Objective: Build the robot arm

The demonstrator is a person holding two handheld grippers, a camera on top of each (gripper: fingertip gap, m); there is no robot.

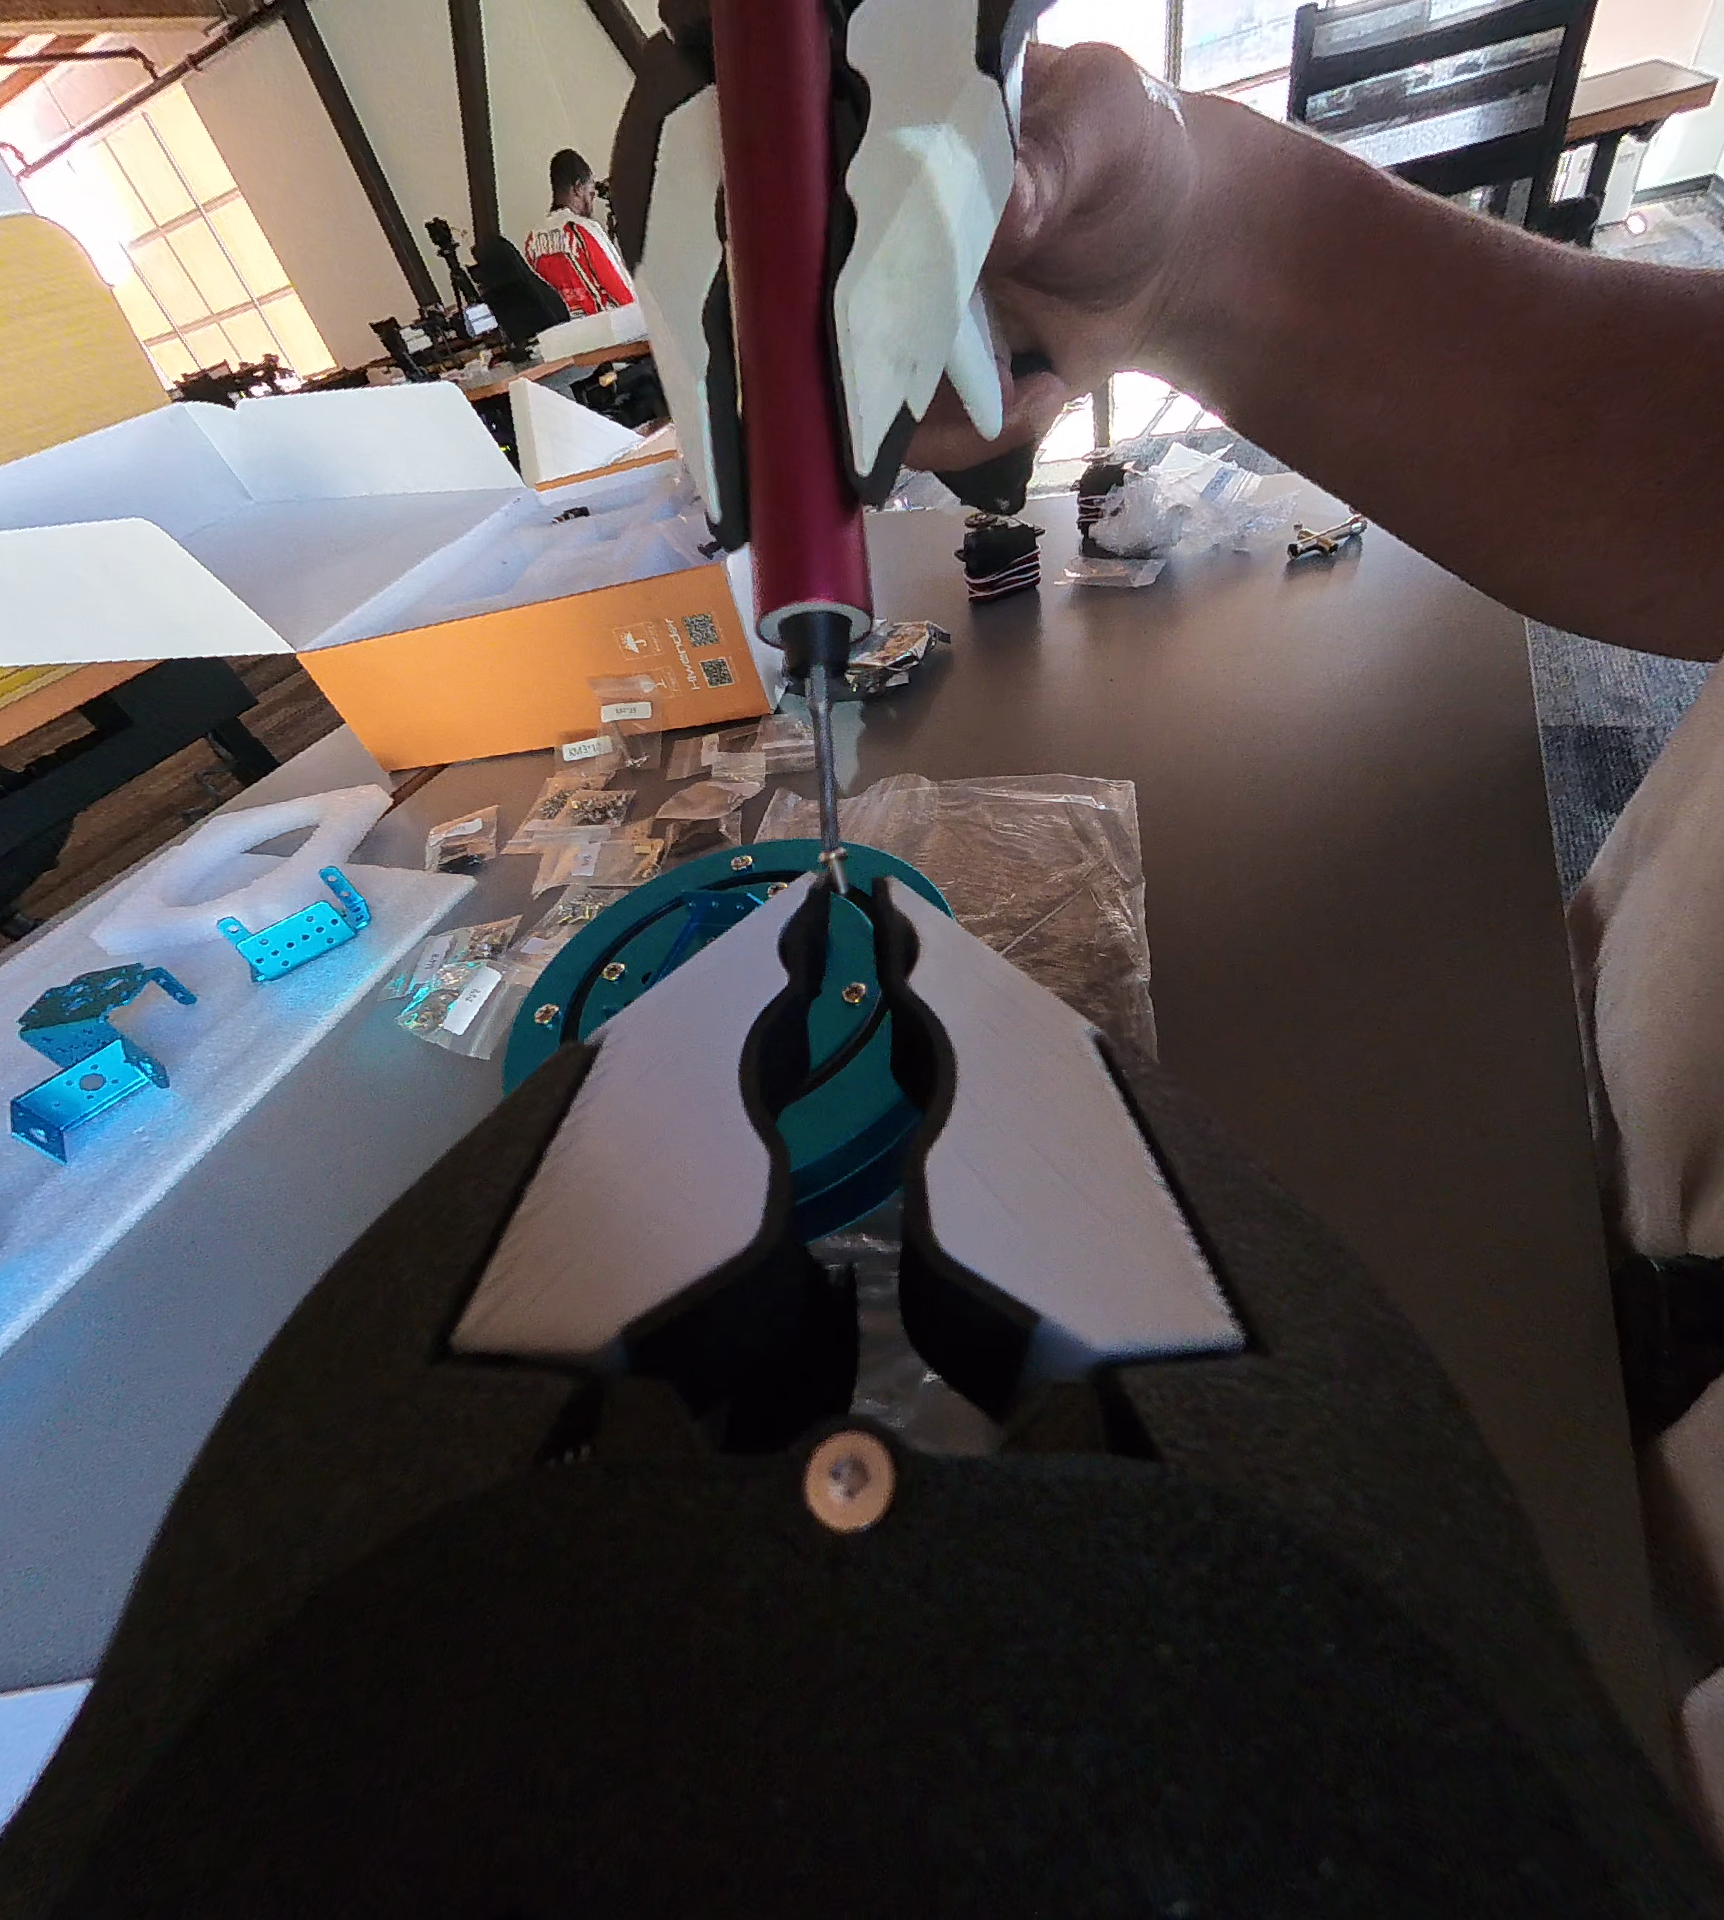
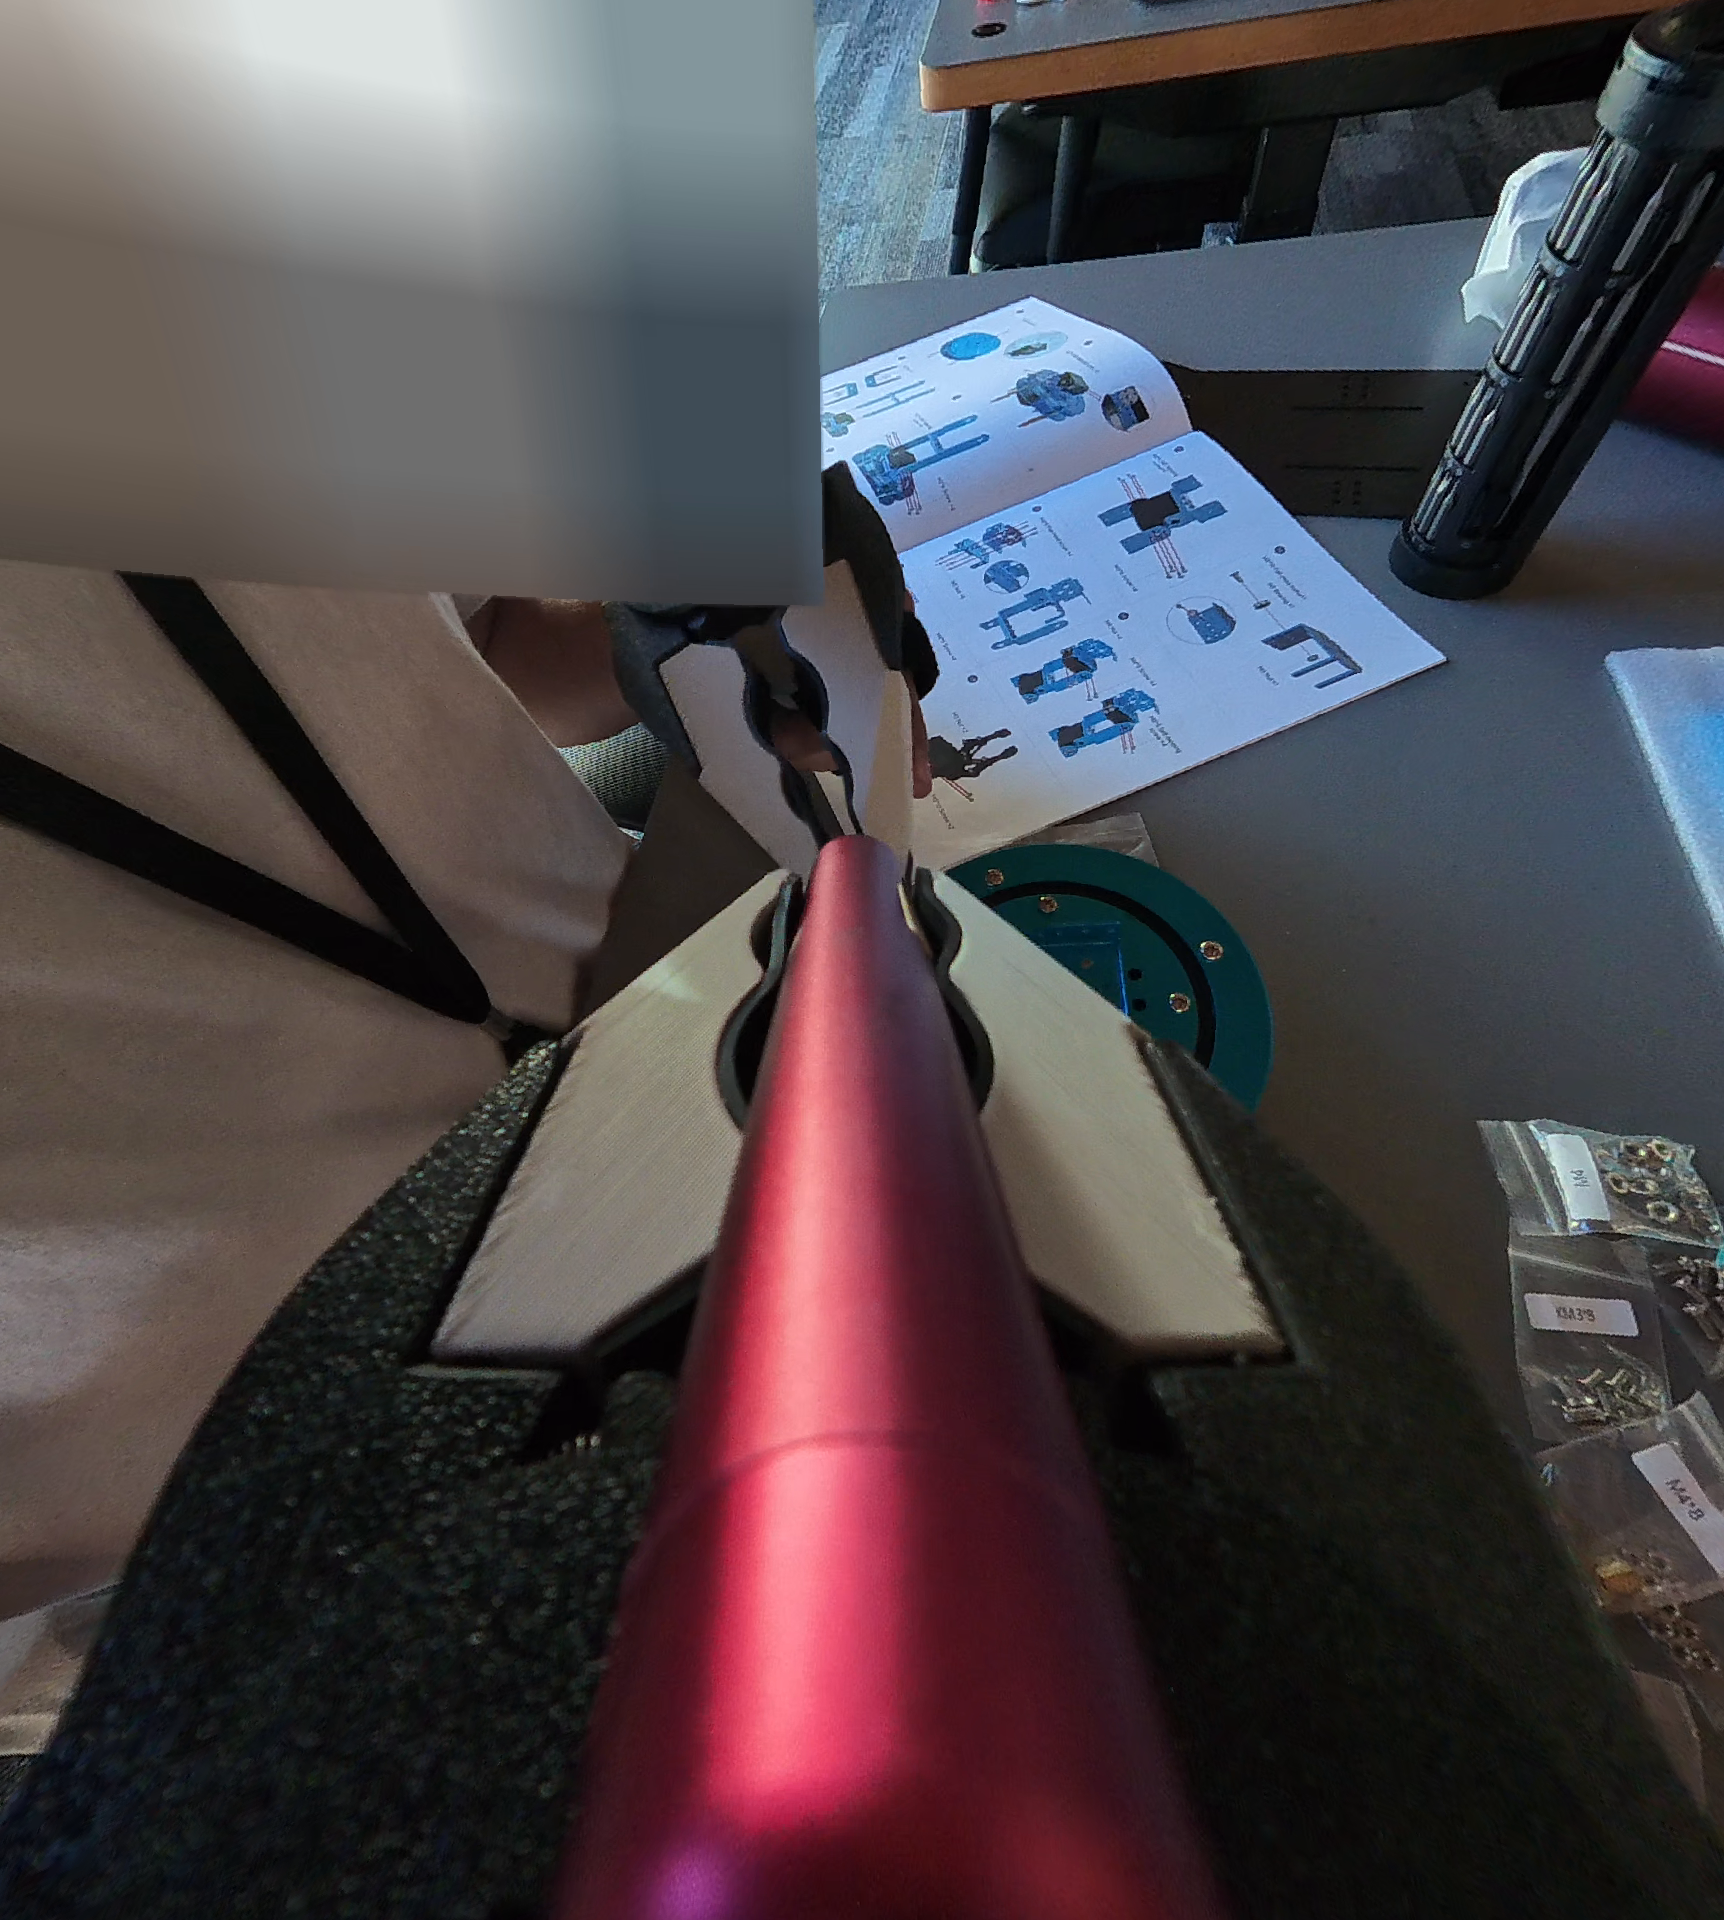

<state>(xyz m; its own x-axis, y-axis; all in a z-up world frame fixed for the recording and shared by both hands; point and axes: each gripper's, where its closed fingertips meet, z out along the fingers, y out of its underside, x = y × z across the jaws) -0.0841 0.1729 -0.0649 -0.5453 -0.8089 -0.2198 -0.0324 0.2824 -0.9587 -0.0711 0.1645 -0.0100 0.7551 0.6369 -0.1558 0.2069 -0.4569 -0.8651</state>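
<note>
Right tool (image 2: pixel 853 904) clamps red screwdriver (image 2: pixel 858 1299) — teal disc (image 2: pixel 1242 1029) beside.

My left wrist view looks forward and down along my left tool (image 1: pixel 842 904), close above the desk (image 1: pixel 1305 831), facing away from my body toward the far room and an open orange box (image 1: pixel 525 675). My right wrist view looks steeply down along my right tool (image 2: pixel 853 883), facing back toward my chest and an open booklet (image 2: pixel 1097 582). Both are near. They share the teal ring (image 1: pixel 567 1008) (image 2: pixel 1222 997), the red screwdriver (image 1: pixel 796 312) (image 2: pixel 879 1299), and each other's tool.
</note>
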